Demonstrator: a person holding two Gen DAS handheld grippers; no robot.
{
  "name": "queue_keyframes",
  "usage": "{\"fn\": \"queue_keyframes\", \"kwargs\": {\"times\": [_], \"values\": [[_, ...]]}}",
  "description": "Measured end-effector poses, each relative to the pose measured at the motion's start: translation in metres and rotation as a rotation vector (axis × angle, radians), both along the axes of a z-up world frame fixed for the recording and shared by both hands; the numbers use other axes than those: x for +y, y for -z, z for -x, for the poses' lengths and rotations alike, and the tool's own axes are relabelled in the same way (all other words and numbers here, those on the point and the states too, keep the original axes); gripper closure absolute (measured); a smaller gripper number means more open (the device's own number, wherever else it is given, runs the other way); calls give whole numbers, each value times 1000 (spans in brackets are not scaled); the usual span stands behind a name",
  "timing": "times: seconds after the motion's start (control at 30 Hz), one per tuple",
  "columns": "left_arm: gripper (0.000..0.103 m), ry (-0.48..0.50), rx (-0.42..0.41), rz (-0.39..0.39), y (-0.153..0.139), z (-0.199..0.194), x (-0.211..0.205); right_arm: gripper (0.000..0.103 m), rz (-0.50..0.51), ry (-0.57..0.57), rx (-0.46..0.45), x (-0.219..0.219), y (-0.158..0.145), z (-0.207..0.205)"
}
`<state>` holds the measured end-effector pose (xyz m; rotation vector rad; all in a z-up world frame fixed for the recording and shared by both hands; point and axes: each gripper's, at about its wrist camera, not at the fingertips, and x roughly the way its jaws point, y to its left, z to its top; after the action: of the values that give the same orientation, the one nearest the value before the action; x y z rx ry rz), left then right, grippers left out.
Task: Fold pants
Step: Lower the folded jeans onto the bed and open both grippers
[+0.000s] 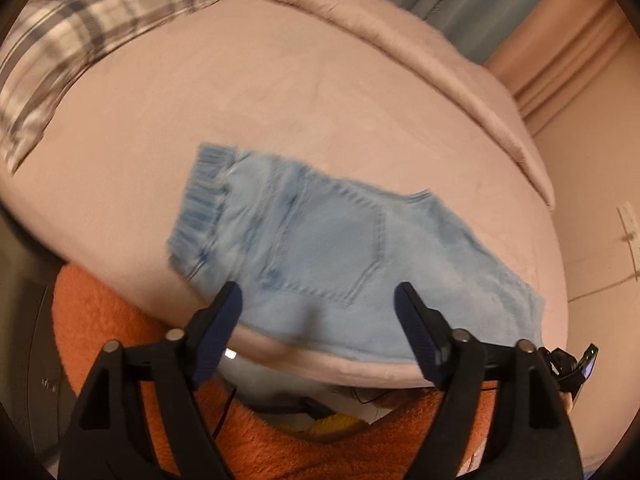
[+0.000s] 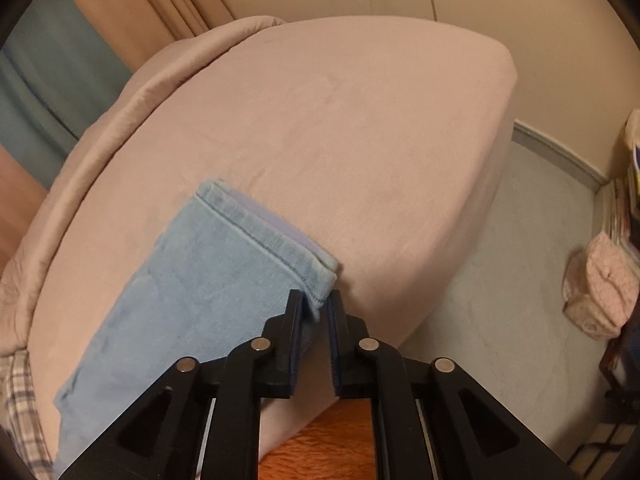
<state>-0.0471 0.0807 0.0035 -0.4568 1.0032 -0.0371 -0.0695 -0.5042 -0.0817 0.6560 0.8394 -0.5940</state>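
Light blue denim pants [image 1: 332,256] lie on the pink bed [image 1: 280,100], ribbed waistband at the left and a back pocket facing up. My left gripper [image 1: 320,296] is open and empty, hovering just above the pants' near edge at the bed's front. In the right wrist view the pants' leg [image 2: 200,280] stretches from lower left to its hem. My right gripper [image 2: 316,300] is shut on the hem's corner [image 2: 320,284] near the bed's edge.
A plaid cloth [image 1: 80,40] lies at the bed's far left. A pink duvet [image 1: 440,60] is bunched along the far side. An orange fleece [image 1: 120,320] is below the bed's front edge. Grey floor [image 2: 520,260] and a pink bag [image 2: 600,280] are at the right.
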Motion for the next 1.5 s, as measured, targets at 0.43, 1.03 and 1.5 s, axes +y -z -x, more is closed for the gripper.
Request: {"fn": "queue_keyframes", "kwargs": {"times": [0.43, 1.03, 1.5], "values": [[39, 270, -49, 84, 15, -129, -113, 51, -2, -194, -19, -8, -21, -94], [81, 273, 120, 64, 95, -201, -165, 95, 104, -208, -36, -5, -28, -137], [82, 265, 95, 50, 93, -199, -172, 91, 113, -202, 63, -5, 2, -158]]}}
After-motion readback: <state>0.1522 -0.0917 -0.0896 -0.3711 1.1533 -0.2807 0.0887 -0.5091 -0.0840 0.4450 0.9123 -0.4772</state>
